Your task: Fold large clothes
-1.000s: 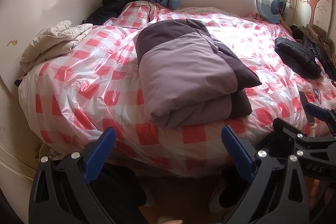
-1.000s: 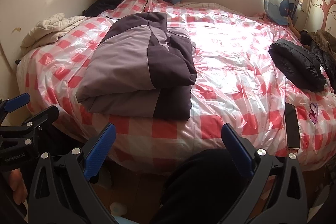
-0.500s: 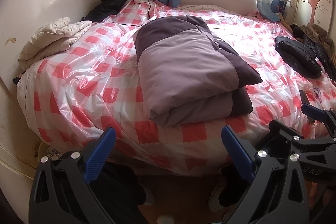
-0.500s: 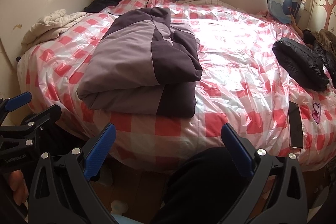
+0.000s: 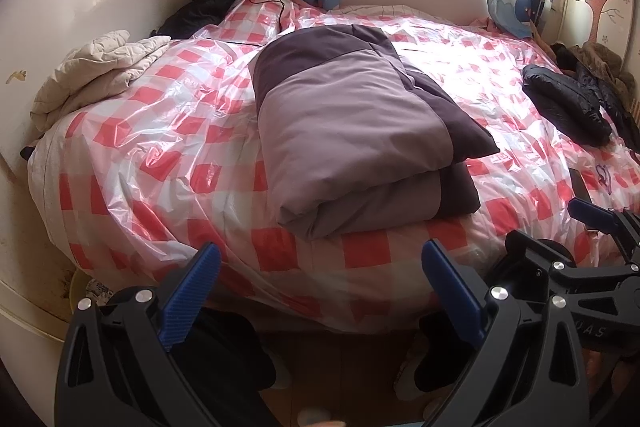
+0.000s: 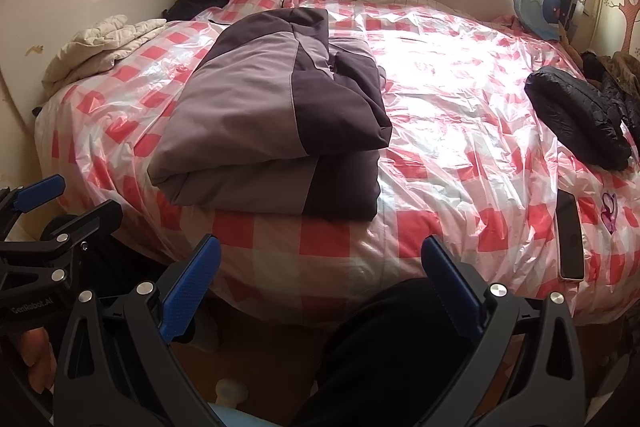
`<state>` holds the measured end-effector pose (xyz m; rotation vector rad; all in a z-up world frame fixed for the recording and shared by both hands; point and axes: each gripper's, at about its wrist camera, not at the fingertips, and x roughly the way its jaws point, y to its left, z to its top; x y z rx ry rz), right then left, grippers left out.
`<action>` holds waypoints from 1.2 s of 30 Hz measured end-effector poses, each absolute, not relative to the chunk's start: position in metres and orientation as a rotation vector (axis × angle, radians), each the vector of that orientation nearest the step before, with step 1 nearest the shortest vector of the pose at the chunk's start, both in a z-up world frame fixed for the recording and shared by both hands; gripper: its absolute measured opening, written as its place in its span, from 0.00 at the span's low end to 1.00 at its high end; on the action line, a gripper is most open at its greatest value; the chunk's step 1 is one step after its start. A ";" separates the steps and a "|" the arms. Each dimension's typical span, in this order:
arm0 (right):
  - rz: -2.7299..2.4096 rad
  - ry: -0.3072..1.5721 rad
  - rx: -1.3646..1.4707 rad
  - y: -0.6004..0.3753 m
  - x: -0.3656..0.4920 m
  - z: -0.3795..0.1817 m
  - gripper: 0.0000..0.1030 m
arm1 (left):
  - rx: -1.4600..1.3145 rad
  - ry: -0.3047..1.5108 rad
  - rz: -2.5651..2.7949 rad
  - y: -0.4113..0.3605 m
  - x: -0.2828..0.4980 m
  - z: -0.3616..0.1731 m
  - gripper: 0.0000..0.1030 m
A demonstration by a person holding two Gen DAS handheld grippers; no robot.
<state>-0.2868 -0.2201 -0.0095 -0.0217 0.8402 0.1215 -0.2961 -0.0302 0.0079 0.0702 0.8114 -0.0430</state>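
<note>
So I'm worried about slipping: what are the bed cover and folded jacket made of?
Bed cover: looks like thin glossy plastic film, with sharp crinkles and window glare over the red check. Jacket: seems a matte, padded woven shell, with soft puffy folds and no shine.

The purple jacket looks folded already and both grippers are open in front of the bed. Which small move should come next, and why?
Probably carry the right gripper toward the black puffer jacket on the right. The purple jacket already lies in a neat folded stack on the bed, and both the right and the left gripper are open, holding nothing, short of the bed's near edge.
</note>
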 end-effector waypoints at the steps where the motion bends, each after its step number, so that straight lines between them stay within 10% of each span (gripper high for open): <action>1: 0.122 0.841 -0.023 -0.220 -0.287 -0.010 0.94 | 0.071 0.812 -0.044 -0.031 -0.297 0.007 0.93; 36: 0.125 0.873 -0.014 -0.224 -0.280 -0.024 0.94 | 0.048 0.855 -0.107 -0.031 -0.285 0.001 0.93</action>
